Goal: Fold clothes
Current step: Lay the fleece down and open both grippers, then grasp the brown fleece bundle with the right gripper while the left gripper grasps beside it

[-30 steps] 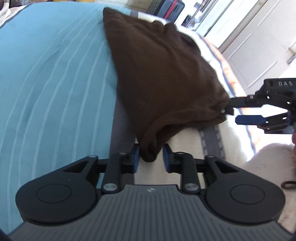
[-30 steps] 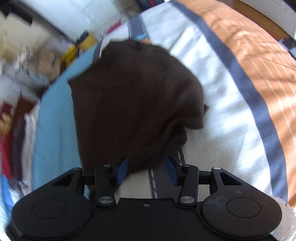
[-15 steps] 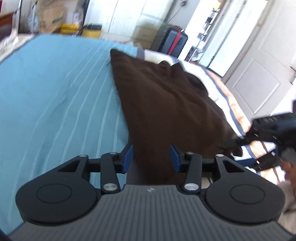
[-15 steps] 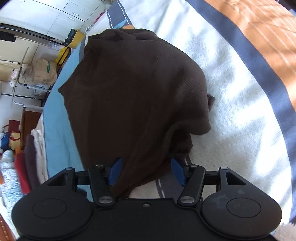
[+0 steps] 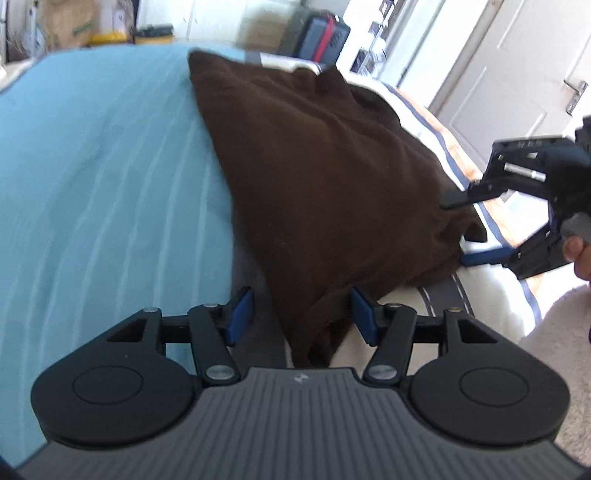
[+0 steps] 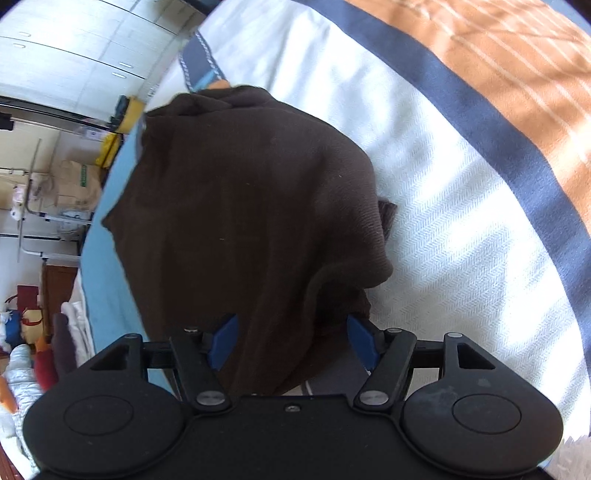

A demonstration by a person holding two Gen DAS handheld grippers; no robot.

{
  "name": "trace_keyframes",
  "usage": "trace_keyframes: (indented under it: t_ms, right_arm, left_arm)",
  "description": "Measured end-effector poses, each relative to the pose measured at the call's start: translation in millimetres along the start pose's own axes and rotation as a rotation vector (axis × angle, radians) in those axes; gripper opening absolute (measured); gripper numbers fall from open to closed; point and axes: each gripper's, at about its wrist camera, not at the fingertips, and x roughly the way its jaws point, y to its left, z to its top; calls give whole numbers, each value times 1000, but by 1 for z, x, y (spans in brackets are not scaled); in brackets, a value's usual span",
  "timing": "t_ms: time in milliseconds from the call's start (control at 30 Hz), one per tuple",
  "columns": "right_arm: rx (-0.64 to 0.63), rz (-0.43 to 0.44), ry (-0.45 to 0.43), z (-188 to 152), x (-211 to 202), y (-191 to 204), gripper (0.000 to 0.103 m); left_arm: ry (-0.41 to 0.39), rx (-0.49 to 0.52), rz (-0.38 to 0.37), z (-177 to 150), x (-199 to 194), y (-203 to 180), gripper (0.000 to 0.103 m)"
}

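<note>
A dark brown knitted garment (image 5: 325, 177) lies bunched on the bed, running from the far end toward me. My left gripper (image 5: 302, 314) is at its near corner; its jaws are opening, and the cloth's tip lies between the blue pads without being pressed. The right gripper (image 6: 291, 345) hangs over the garment's (image 6: 251, 221) other near edge, jaws also opening, cloth loose between them. In the left wrist view the right gripper (image 5: 456, 230) shows at the garment's right edge, one finger above and one below the cloth.
The bedspread is light blue with white stripes (image 5: 92, 166) on one side, white (image 6: 461, 221) with navy and orange bands (image 6: 517, 74) on the other. A white door (image 5: 517, 81), a suitcase (image 5: 317, 33) and piled clothes (image 6: 22, 350) stand beyond the bed.
Both grippers' jaws have widened and let go of the garment's corners. The brown cloth has settled onto the bed. The right gripper rolled and sank a little.
</note>
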Motion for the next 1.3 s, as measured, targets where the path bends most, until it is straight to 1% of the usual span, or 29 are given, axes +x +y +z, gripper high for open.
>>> trace_keyframes:
  t_ms: [33, 67, 100, 233, 333, 400, 500, 600, 667, 700, 733, 767, 800, 833, 867, 900, 967, 1033, 1100, 1167, 1233, 1267, 1300]
  right_arm:
    - [15, 4, 2, 2, 1, -3, 78]
    - [35, 13, 5, 3, 5, -5, 83]
    - [53, 17, 7, 2, 7, -7, 86]
    - [74, 0, 10, -1, 9, -6, 87]
    - [80, 2, 2, -3, 6, -7, 87]
    - [89, 5, 4, -5, 5, -8, 87]
    - [101, 4, 6, -6, 6, -10, 87]
    - [112, -7, 7, -6, 8, -11, 87]
    - [120, -11, 7, -6, 10, -12, 87]
    - [122, 5, 2, -5, 11, -12, 87]
    - [124, 20, -4, -4, 12, -13, 88]
    - [126, 36, -9, -4, 12, -14, 88]
    - [123, 57, -14, -3, 13, -14, 78]
    - [93, 105, -23, -4, 15, -11, 68]
    - [66, 147, -30, -5, 17, -9, 47]
    - [57, 162, -31, -5, 19, -7, 19]
    - [38, 189, -40, -5, 21, -4, 17]
    - [7, 199, -115, -6, 8, -2, 16]
    - [-40, 226, -170, -12, -6, 3, 15]
    - [-103, 236, -201, -20, -16, 10, 15]
    - [-154, 240, -232, -24, -24, 16, 15]
    - [-162, 258, -247, -24, -28, 15, 14]
    - [-157, 287, -256, -23, -30, 13, 14]
  left_arm:
    - [-11, -24, -16, 0, -1, 4, 57]
    - [-6, -68, -49, 1, 0, 10, 57]
    - [-1, -113, -82, 1, 2, 16, 56]
    - [12, -285, -204, 1, 7, 40, 55]
    - [-28, -372, -241, 0, 4, 50, 55]
    - [-49, -418, -248, -1, 3, 54, 55]
    - [-35, -427, -213, 1, 13, 53, 55]
    - [-29, -380, -172, 5, 20, 45, 54]
    - [-45, -355, -169, 8, 19, 42, 55]
    - [-43, -350, -179, 8, 20, 42, 54]
    - [-37, -350, -194, 7, 22, 42, 46]
    - [-32, -350, -204, 6, 23, 42, 34]
    - [-28, -350, -209, 6, 24, 42, 14]
    - [-25, -350, -214, 5, 25, 42, 14]
    - [-21, -349, -219, 5, 25, 43, 14]
    - [-17, -349, -224, 4, 26, 43, 14]
    - [-13, -358, -235, 3, 27, 45, 14]
    - [-16, -407, -252, 2, 27, 50, 18]
    - [0, -464, -273, 2, 29, 54, 21]
    - [26, -503, -318, 3, 34, 55, 21]
    - [13, -537, -364, 4, 33, 55, 21]
    - [10, -558, -383, 4, 35, 57, 21]
    - [7, -580, -403, 5, 36, 58, 26]
